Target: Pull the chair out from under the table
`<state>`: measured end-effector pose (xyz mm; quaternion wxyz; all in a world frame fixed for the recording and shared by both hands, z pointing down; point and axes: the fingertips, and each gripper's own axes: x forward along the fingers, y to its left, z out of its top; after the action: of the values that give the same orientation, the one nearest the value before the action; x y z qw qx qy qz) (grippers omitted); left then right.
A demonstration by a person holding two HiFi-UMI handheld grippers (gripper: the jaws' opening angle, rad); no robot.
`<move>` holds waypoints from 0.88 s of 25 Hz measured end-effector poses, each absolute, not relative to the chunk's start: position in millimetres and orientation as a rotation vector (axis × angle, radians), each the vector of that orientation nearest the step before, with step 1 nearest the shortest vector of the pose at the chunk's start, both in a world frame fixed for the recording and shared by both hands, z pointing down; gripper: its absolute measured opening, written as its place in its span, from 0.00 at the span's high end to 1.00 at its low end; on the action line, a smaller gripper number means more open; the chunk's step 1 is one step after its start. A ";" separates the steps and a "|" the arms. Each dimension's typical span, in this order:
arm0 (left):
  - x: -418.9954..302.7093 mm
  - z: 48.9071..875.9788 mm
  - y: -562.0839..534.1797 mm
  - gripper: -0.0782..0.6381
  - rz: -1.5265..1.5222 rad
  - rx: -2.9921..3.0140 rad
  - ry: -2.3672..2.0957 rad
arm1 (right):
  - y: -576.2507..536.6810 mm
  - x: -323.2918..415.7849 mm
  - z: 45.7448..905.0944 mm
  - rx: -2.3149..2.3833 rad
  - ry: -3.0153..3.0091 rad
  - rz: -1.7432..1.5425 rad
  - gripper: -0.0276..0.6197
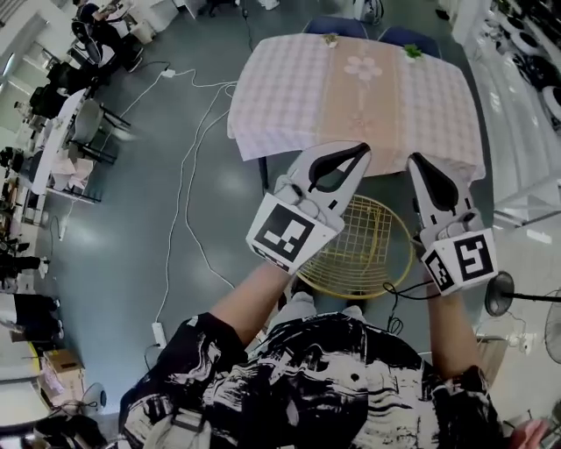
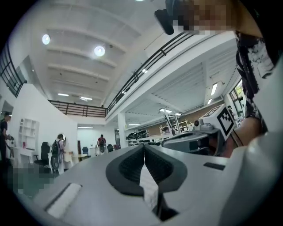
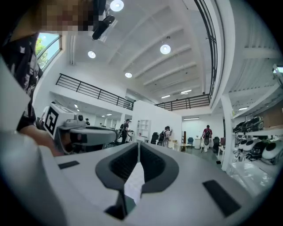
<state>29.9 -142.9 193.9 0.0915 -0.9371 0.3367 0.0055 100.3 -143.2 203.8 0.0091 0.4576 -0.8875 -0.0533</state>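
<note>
A yellow wire chair (image 1: 361,256) stands on the floor in front of me, its far edge near the front of the table (image 1: 289,79), which wears a checked cloth. Both grippers are held up over the chair and touch nothing. My left gripper (image 1: 363,152) is shut, its jaws meeting at the tip with nothing between them (image 2: 143,148). My right gripper (image 1: 412,159) is shut and empty too (image 3: 138,145). Both gripper views look level across a large hall, so neither shows the chair or the table.
Two blue chairs (image 1: 337,24) stand at the table's far side. White cables (image 1: 188,167) and a power strip (image 1: 159,333) lie on the floor to the left. A fan (image 1: 500,294) stands at the right. Desks line the left edge, and people stand far off (image 3: 207,132).
</note>
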 end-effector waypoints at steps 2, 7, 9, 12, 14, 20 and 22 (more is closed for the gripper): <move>32.1 176.2 -139.4 0.88 0.042 -2.767 1.001 | -139.3 106.7 181.4 1.477 -2.769 -0.215 0.94; 45.0 148.8 -134.5 0.88 0.074 -2.761 0.975 | -133.7 116.8 140.2 1.535 -2.813 -0.260 0.95; 49.9 144.5 -132.5 0.88 0.079 -2.759 0.972 | -131.2 120.4 134.3 1.553 -2.806 -0.277 0.95; 50.8 143.0 -131.6 0.88 0.091 -2.776 1.000 | -127.4 123.2 129.5 1.579 -2.797 -0.285 0.95; 48.3 142.0 -130.2 0.88 0.104 -2.796 1.023 | -124.8 123.3 127.8 1.591 -2.792 -0.280 0.95; 37.5 142.1 -130.6 0.88 0.074 -2.805 1.063 | -119.9 125.1 130.5 1.621 -2.766 -0.255 0.95; 37.8 144.2 -133.7 0.88 0.064 -2.803 1.068 | -121.0 130.1 134.4 1.631 -2.760 -0.244 0.95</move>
<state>37.8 -133.7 144.2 0.0706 -0.9319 0.3552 0.0212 130.1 -121.0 134.4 -0.0371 0.5070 -0.8578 -0.0759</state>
